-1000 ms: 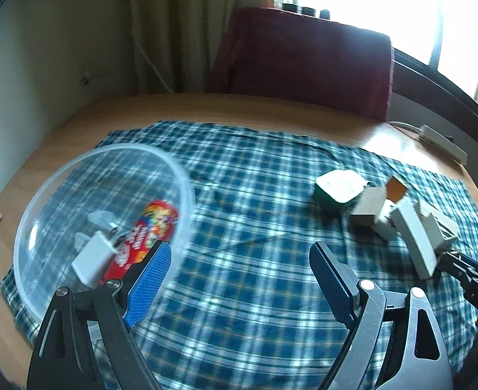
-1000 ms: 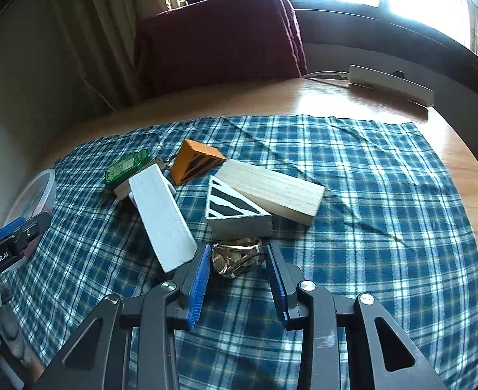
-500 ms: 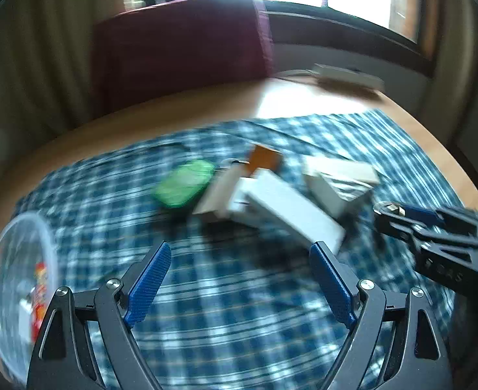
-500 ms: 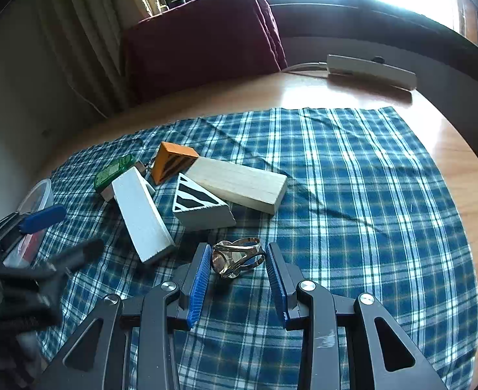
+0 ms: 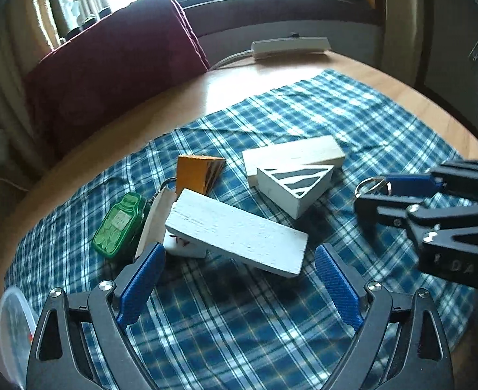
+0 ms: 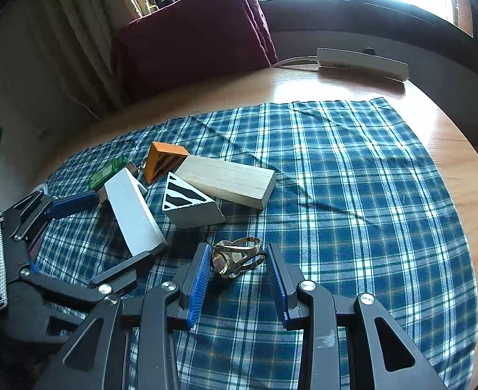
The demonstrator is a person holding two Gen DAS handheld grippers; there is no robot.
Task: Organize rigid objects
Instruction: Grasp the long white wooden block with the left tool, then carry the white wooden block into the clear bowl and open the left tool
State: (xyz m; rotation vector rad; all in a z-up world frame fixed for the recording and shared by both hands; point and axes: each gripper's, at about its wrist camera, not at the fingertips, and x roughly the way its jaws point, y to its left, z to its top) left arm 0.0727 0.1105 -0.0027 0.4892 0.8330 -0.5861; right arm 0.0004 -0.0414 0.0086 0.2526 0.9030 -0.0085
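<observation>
Between the blue pads of the right gripper (image 6: 239,269) sits a gold-coloured ring (image 6: 237,256); the jaws stand narrow around it, the left pad touching it, the right pad just beside it, so a firm grip cannot be confirmed. Whether the ring rests on the checked cloth (image 6: 352,195) or is lifted clear cannot be told.

At far left in the left wrist view, the rim of a clear plastic bowl (image 5: 13,331) shows at the frame edge; its contents are not legible. The left gripper (image 5: 239,279) is spread wide and holds nothing, with the white block (image 5: 235,235) just ahead of its fingertips.

Proceeding rightward: a green bottle-shaped keychain (image 5: 118,226) with an unreadable label, an orange striped wedge (image 5: 195,175), a white wedge with black stripes (image 5: 295,188), and a plain wooden block (image 5: 290,156) touching it behind.

A white power strip (image 6: 362,61) lies on the wooden table (image 6: 459,149).
</observation>
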